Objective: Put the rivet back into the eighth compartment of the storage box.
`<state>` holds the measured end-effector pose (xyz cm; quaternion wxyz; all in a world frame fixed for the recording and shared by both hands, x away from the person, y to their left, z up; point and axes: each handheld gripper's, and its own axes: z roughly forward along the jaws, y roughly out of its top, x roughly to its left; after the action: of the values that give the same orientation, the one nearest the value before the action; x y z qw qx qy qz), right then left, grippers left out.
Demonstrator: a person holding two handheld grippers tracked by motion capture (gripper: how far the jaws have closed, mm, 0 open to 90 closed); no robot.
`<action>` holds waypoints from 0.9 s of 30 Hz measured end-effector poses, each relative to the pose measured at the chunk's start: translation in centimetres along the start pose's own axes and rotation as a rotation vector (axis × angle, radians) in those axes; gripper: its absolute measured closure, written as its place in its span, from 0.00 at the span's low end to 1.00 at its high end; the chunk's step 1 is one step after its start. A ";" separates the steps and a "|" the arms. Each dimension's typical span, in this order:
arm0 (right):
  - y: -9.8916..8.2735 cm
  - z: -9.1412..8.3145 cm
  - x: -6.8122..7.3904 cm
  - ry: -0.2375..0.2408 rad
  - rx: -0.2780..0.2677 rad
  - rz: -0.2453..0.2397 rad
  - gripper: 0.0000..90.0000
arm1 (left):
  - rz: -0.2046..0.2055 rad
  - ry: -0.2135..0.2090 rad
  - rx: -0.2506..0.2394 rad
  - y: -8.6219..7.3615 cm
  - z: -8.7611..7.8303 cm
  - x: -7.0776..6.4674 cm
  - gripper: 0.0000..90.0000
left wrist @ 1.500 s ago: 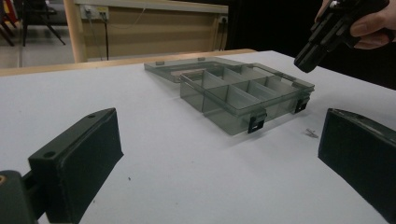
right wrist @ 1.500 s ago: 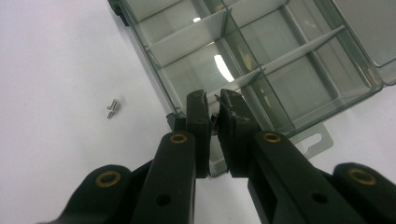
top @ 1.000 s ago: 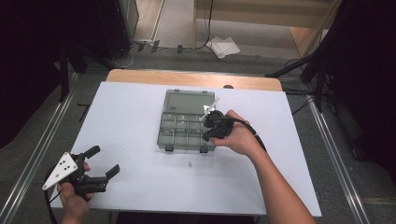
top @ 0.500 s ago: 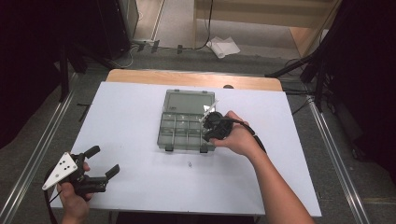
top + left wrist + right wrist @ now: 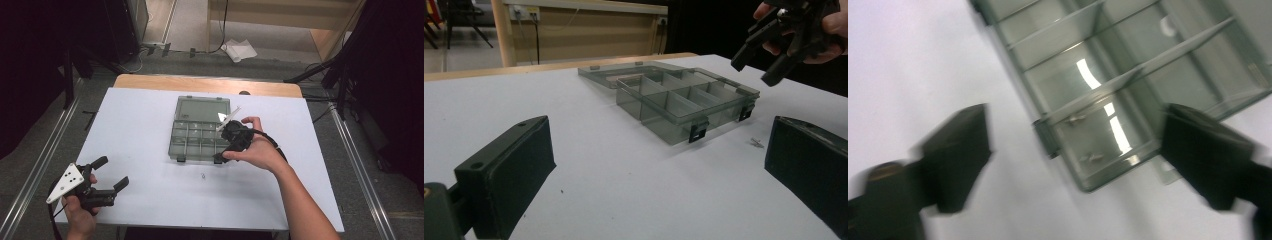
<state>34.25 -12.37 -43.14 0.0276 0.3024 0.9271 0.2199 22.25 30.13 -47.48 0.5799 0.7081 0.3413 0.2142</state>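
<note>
While the right gripper (image 5: 231,141) hangs over the near right corner of the smoky translucent plastic compartment box (image 5: 199,135), its jaws stand wide apart with nothing between them; its own view looks down into a corner cell where two small metal screws (image 5: 1085,138) lie. One more tiny metal screw (image 5: 203,176) lies loose on the white sheet just in front of the box. I would judge the job to be sorting screws into the cells, with one drop finished and the loose piece next. That calls for swinging the right gripper back toward the person, lowering it flat to the surface, and pinching a very small, slippery thing cleanly.

The left gripper (image 5: 107,183) rests at the near left corner, jaws also spread and empty, well apart from the box. The box lid (image 5: 204,108) lies open flat on the far side. The white-covered table (image 5: 140,120) has a wooden far edge; beyond it are grey floor, a crumpled white paper (image 5: 239,50), cables and dark curtains.
</note>
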 end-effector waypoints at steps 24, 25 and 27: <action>-0.1 1.2 4.6 0.035 0.014 -0.079 0.01 | -0.002 -0.003 -0.004 0.0 0.0 0.0 0.00; -0.1 1.2 4.8 0.039 0.013 -0.074 0.01 | -0.004 -0.003 -0.005 0.0 0.0 -0.1 0.00; -0.1 1.3 5.0 0.043 0.017 -0.078 0.02 | -0.006 -0.003 -0.008 0.0 0.0 0.0 0.00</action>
<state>30.37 -9.07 -43.91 0.0136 0.2612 0.9404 0.2174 22.22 30.10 -47.42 0.5839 0.7050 0.3415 0.2130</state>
